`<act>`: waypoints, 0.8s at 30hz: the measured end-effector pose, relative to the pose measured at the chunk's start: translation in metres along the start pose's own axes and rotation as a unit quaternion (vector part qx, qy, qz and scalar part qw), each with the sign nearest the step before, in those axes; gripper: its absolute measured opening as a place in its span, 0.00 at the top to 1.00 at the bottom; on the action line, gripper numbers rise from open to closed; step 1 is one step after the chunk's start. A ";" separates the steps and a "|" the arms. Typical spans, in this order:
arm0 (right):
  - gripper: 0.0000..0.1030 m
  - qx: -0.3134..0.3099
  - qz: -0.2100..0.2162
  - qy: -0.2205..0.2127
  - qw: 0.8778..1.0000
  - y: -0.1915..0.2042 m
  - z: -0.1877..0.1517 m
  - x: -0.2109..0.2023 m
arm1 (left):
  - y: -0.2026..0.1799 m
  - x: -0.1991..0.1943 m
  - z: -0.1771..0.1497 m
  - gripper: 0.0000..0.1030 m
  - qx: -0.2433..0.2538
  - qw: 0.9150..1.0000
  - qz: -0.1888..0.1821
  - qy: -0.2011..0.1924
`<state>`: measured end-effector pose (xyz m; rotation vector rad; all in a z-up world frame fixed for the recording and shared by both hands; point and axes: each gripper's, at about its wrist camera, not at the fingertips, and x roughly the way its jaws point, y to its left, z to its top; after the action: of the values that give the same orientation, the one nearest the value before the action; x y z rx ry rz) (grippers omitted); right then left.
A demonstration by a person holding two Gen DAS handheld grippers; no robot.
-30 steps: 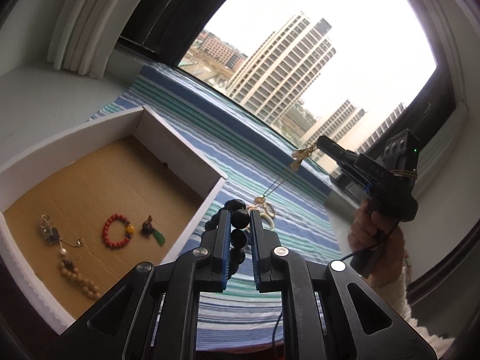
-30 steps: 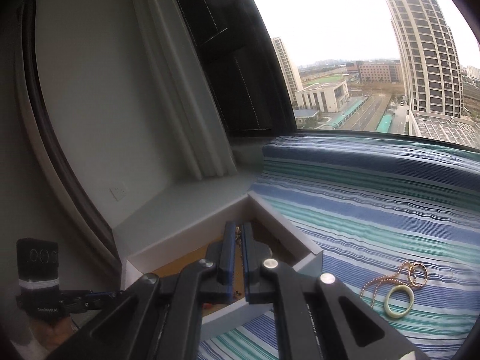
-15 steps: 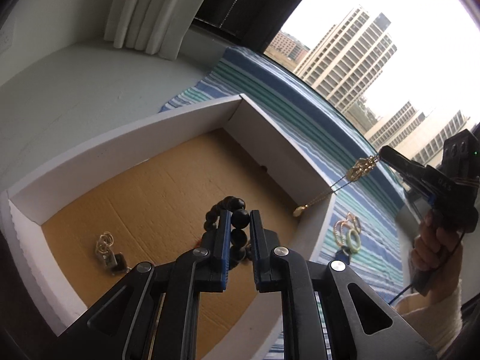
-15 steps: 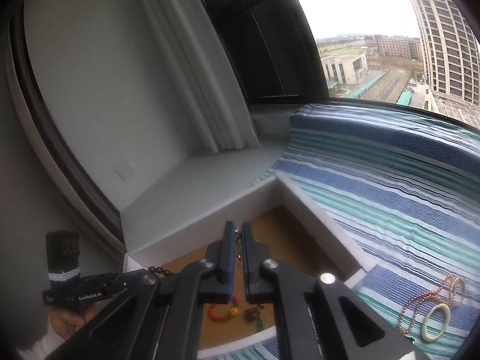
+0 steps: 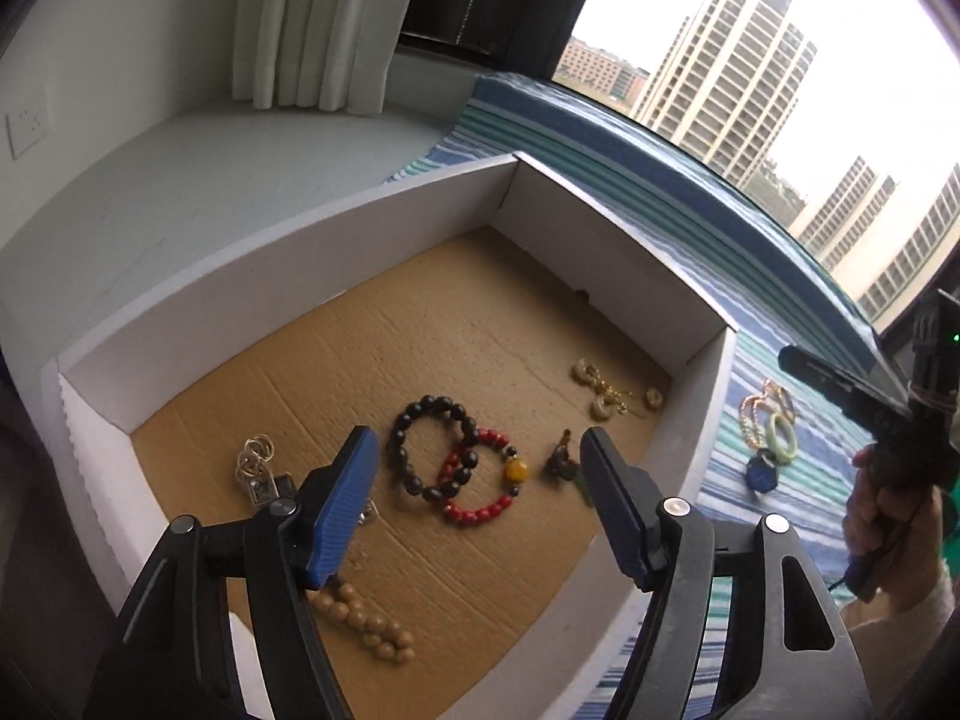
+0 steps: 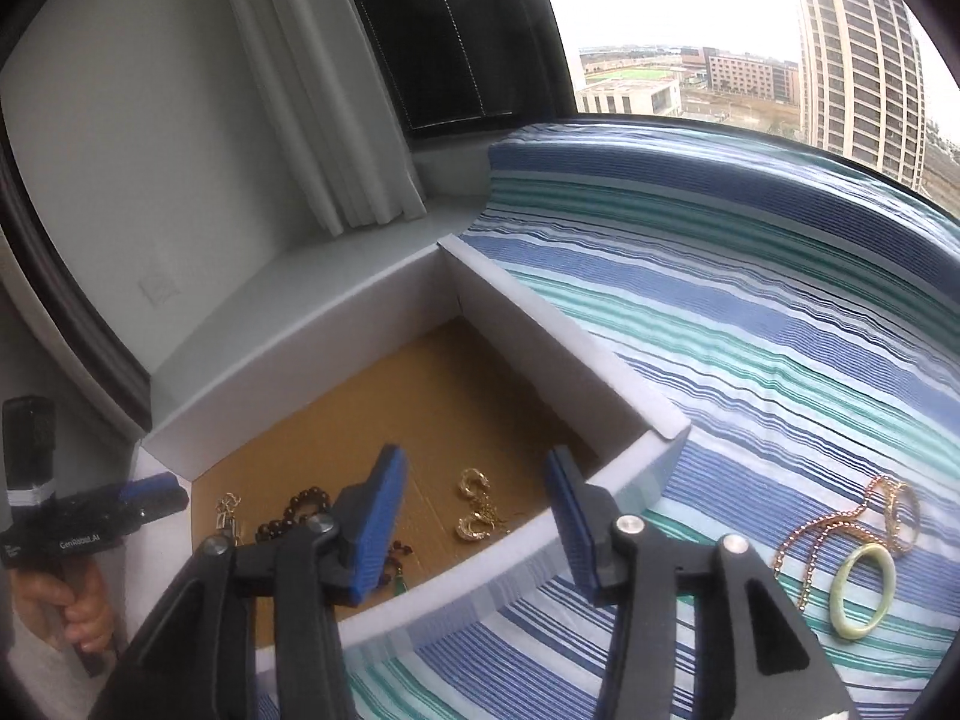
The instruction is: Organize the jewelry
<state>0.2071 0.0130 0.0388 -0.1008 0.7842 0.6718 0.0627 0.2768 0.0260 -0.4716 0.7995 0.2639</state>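
Item: white box [image 5: 606,228], mid-frame, holds black bead bracelet [image 5: 429,450] overlapping red one [image 5: 480,483] plus gold necklace [image 5: 612,396]; left gripper [image 5: 480,501] & right gripper [image 6: 474,516] jaws just opened, both empty; risk: next pick snags overlapped strands, or chain w/ jade ring [image 6: 861,591] on striped cloth [image 6: 750,324], lower right, gets dragged.

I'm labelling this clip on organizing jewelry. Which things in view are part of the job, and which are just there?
Part of the job:
white box
black bead bracelet
red bead bracelet
gold necklace
jade bangle
gold chain
left gripper
right gripper

Just there:
striped cloth
curtain
wall socket
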 end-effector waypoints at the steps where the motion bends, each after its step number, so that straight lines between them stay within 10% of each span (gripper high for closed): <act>1: 0.42 -0.010 -0.014 -0.005 1.000 0.001 -0.012 -0.009 | -0.011 -0.007 -0.006 0.22 0.013 1.000 -0.007 -0.007; 11: 0.36 0.013 -0.155 0.005 0.988 -0.059 -0.166 -0.074 | -0.145 -0.005 -0.076 0.07 0.133 0.983 -0.128 0.008; 24: 0.35 0.141 -0.327 -0.004 0.935 -0.173 -0.280 -0.153 | -0.253 0.107 -0.159 0.07 0.244 0.963 -0.105 0.053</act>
<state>0.0577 -0.2946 -0.0843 -0.0890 0.7725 -0.0744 0.1367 -0.0164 -0.0716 -0.1012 0.8776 -0.1586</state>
